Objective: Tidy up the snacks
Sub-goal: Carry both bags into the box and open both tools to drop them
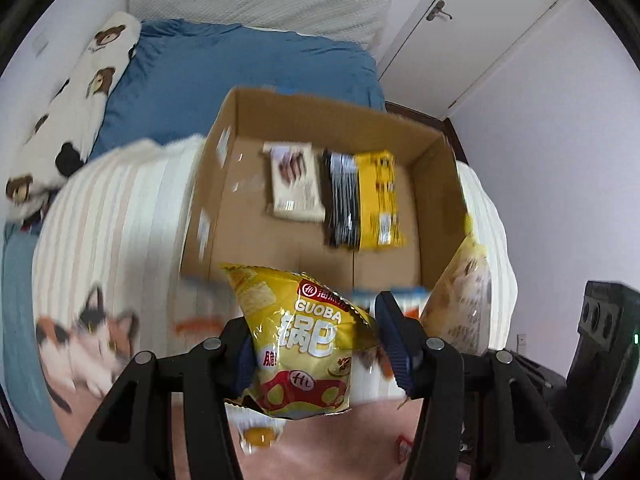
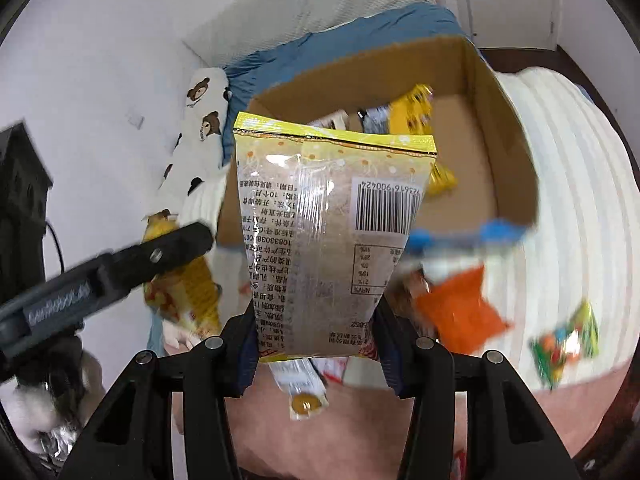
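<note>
My left gripper point(image 1: 316, 340) is shut on a yellow Guoba snack bag point(image 1: 304, 344) and holds it up in front of an open cardboard box point(image 1: 440, 176). On the box floor lie a cream packet point(image 1: 294, 180), a black packet point(image 1: 340, 200) and a yellow packet point(image 1: 378, 200). My right gripper point(image 2: 316, 332) is shut on a tan, yellow-edged bag point(image 2: 332, 220) whose barcode side faces me, held before the same box point(image 2: 496, 128). The left gripper point(image 2: 120, 264) with its yellow bag point(image 2: 184, 292) shows at the left of the right wrist view.
The box stands on a striped blanket point(image 1: 120, 208) on a bed with a blue sheet point(image 1: 224, 68) and a bear-print pillow point(image 1: 80, 92). Loose snacks lie nearby: an orange packet point(image 2: 460, 308), a colourful packet point(image 2: 568, 340) and a blue one point(image 2: 480, 236). A white door point(image 1: 480, 32) is behind.
</note>
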Demonstrator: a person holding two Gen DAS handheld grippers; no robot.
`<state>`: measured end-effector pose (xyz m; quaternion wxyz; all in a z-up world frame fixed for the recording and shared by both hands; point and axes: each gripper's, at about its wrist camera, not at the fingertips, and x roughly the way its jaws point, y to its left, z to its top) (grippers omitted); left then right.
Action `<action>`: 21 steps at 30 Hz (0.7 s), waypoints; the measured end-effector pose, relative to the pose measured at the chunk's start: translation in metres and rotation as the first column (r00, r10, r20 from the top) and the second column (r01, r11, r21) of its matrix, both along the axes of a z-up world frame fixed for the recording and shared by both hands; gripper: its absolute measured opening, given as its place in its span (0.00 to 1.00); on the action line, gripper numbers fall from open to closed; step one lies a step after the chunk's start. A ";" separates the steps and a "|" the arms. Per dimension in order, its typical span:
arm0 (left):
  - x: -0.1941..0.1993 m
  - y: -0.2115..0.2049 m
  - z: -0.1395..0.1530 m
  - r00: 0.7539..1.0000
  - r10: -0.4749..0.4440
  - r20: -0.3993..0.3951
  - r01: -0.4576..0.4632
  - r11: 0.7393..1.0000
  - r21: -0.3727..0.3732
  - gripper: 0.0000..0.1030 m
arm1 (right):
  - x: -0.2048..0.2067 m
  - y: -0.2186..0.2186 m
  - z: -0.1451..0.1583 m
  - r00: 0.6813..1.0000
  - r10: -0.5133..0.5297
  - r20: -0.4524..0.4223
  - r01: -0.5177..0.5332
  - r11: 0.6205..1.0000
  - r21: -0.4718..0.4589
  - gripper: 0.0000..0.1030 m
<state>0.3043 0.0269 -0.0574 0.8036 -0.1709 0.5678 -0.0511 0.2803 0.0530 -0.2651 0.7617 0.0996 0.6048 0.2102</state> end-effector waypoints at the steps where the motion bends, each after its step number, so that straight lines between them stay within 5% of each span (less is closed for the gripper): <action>1: 0.013 0.000 0.000 1.000 -0.007 -0.014 0.007 1.000 -0.005 0.50 | 0.013 0.004 0.002 1.000 0.001 0.002 -0.001 1.000 -0.004 0.51; 7: 0.095 0.012 -0.030 0.989 -0.003 -0.146 0.006 1.000 0.017 0.50 | 0.080 0.029 -0.024 0.998 0.001 -0.066 -0.003 1.000 -0.021 0.51; 12: 0.136 0.027 -0.080 0.956 0.000 -0.295 -0.008 1.000 -0.026 0.50 | 0.109 0.048 -0.063 0.985 0.007 -0.172 -0.012 1.000 -0.026 0.51; 21: 0.145 0.034 -0.131 0.918 0.007 -0.397 -0.023 0.999 -0.035 0.51 | 0.128 0.062 -0.119 0.956 0.012 -0.293 -0.022 0.999 -0.029 0.51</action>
